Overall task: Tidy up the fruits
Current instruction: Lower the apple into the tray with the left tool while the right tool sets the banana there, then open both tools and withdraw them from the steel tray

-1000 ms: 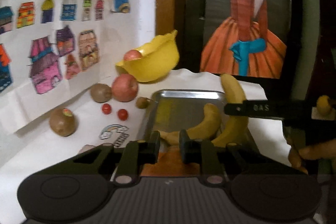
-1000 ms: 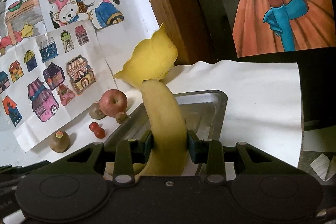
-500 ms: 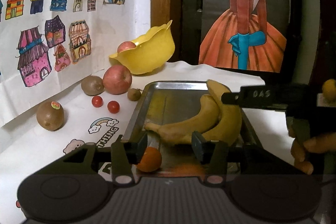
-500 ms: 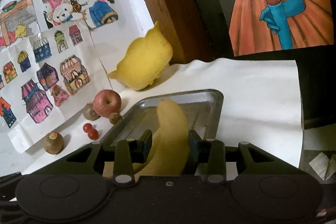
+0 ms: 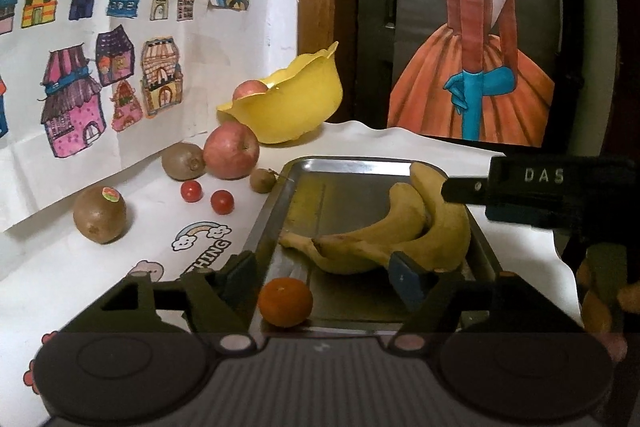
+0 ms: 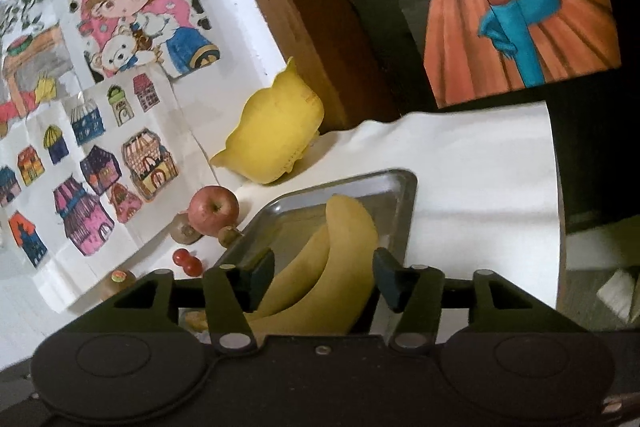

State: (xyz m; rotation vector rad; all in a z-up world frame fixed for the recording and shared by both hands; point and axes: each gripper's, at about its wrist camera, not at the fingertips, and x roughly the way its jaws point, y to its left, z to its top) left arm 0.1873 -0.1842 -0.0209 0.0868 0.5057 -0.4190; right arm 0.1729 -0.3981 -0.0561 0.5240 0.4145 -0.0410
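Hand-held gripper, left [image 5: 322, 273], is spread wide, empty; orange [image 5: 285, 301] is seen low centre, between its fingers.

A white-covered table [image 5: 392, 147] carries a metal tray [image 5: 340, 167], with a yellow bowl [image 5: 288, 111] behind the tray's far left corner and a red apple [image 5: 231, 151], three kiwis [image 5: 100, 214] and two cherry tomatoes [image 5: 222, 202] left of it.
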